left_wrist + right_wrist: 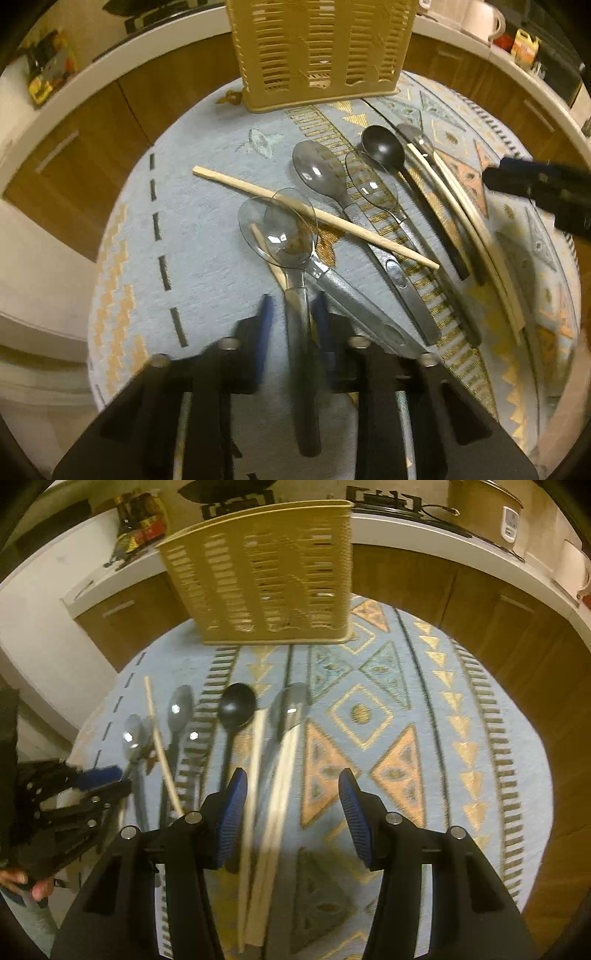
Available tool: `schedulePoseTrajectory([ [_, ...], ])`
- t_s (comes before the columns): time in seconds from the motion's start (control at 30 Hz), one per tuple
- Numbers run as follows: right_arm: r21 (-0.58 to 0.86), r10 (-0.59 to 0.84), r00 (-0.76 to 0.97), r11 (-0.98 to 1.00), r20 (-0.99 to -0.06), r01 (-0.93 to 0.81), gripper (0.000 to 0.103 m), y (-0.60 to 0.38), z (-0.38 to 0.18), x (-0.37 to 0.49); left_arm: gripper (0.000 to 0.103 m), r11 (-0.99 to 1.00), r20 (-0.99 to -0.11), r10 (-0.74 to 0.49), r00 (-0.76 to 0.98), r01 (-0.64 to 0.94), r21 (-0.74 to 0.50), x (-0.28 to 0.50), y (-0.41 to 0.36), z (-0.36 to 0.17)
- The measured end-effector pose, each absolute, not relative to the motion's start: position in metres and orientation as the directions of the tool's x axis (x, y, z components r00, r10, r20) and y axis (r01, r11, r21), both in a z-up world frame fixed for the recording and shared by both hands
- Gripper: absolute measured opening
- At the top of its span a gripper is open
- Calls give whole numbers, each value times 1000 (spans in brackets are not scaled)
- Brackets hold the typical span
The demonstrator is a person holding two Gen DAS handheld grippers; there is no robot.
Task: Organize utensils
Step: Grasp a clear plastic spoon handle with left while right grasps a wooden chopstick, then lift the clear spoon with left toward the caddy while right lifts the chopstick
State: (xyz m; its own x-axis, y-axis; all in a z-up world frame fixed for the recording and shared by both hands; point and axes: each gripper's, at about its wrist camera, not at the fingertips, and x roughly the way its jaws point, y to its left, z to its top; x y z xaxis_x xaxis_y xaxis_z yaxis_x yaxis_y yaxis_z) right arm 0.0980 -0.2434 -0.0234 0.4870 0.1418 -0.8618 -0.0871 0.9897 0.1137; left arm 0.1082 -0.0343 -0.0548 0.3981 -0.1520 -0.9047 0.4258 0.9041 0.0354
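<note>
Jaws of the left gripper (291,314) are seen nearest, set narrowly apart on either side of the handle of a clear plastic spoon (280,236); whether that handle is actually pinched cannot be told. The spoon's bowl is overlapped by a second clear bowl and crossed by a loose wooden chopstick (314,212). To the right, jaws of the right gripper (293,812) are held wide apart with nothing gripped, hovering above a pair of pale chopsticks (273,812). Further along the patterned blue cloth (461,775) covering the round table, more clear spoons, a black spoon (236,705) and a grey spoon (291,705) are laid side by side. Farthest away, a tan slotted utensil basket (266,579) is stood upright at the table's far edge.
</note>
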Motion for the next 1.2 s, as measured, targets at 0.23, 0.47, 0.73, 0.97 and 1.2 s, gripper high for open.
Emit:
schedulePoseTrajectory([
  [0.23,192,207,397,978,-894,-77,34,-252,-34,132,10,932,-893,-249,376,344,-115,118,-13,-53],
  [0.47,217,248,344,968,-906,-126,25,-225,-39,145,10,934,-888,-289,357,308,-180,122,2,-52],
  [0.73,154,197,290,974,-936,-165,14,-197,-53,157,10,910,-871,-360,334,330,-250,131,5,-35],
  [0.97,105,162,303,975,-939,-195,5,-189,-55,152,10,950,-896,-259,361,262,-169,135,16,-37],
  [1.2,133,190,306,971,-933,-198,5,-178,-60,138,10,922,-886,-337,318,302,-242,140,23,-32],
])
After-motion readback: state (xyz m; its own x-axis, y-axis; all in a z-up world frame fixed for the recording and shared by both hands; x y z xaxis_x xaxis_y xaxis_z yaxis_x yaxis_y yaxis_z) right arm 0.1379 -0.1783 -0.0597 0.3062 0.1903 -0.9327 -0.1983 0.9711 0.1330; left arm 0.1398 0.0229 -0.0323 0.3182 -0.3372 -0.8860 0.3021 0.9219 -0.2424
